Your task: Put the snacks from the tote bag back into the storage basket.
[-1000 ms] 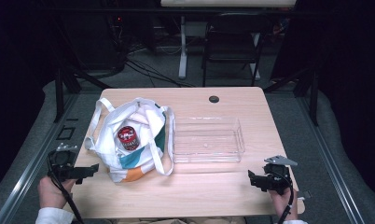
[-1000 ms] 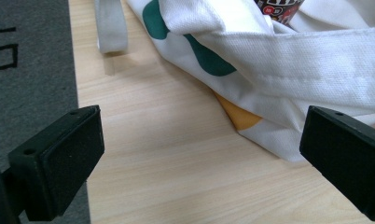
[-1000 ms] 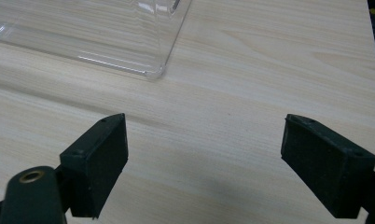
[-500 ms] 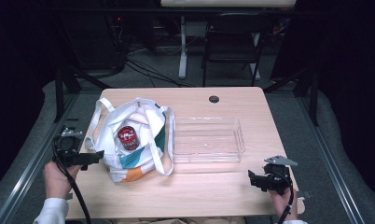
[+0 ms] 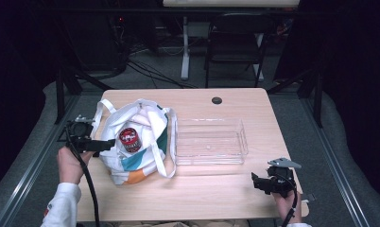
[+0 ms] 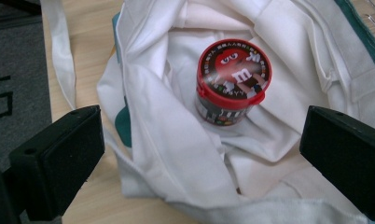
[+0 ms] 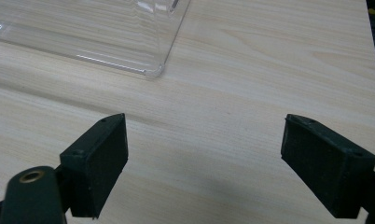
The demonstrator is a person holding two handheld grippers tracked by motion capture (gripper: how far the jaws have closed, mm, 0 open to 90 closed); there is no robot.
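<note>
A white cloth bag (image 5: 136,142) (image 6: 176,140) with teal and orange patches lies open on the left of the table. Inside it stands a round candy jar (image 5: 129,139) (image 6: 232,81) with a red lid. My left gripper (image 5: 103,142) (image 6: 199,154) is open at the bag's left edge, its jaws wide apart above the cloth, the jar ahead of them. A clear plastic tray (image 5: 209,141) (image 7: 83,32) sits in the middle of the table. My right gripper (image 5: 255,180) (image 7: 204,163) is open low over bare wood near the front right, short of the tray's corner.
The bag's white straps (image 5: 167,142) (image 6: 59,51) trail over the wooden table (image 5: 216,194). A small black round grommet (image 5: 217,100) is set near the table's far edge. A chair (image 5: 235,42) and cables stand on the floor beyond.
My left gripper has risen from the table's front left and moved forward and right to the bag's left side. The right gripper has stayed where it was.
</note>
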